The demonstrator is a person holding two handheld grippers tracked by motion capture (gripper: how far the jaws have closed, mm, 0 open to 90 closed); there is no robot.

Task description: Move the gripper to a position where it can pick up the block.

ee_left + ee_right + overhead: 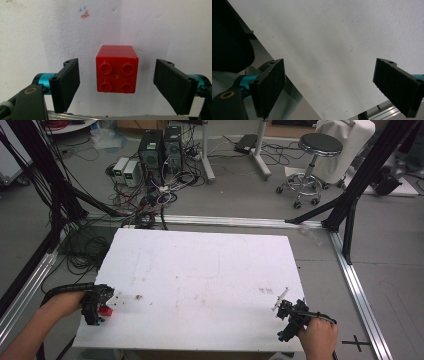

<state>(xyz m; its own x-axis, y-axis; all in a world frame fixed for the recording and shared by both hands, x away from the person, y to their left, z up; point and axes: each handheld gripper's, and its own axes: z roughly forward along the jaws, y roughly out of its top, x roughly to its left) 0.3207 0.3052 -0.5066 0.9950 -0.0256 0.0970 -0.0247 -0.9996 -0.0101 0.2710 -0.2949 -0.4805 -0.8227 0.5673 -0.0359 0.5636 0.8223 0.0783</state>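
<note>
Our left tool (117, 82) sits spread around the red brick (117, 69), untouched; we should centre it, then squeeze evenly. Our right tool (329, 87) hangs spread and empty at the bench's (200, 270) lower right.

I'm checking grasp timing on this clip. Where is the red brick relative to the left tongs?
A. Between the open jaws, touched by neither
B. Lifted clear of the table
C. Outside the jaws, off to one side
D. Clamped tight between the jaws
A. In the left gripper view the red brick sits studs-up on the white table between the left tongs, with a gap of table showing on each side.
</note>
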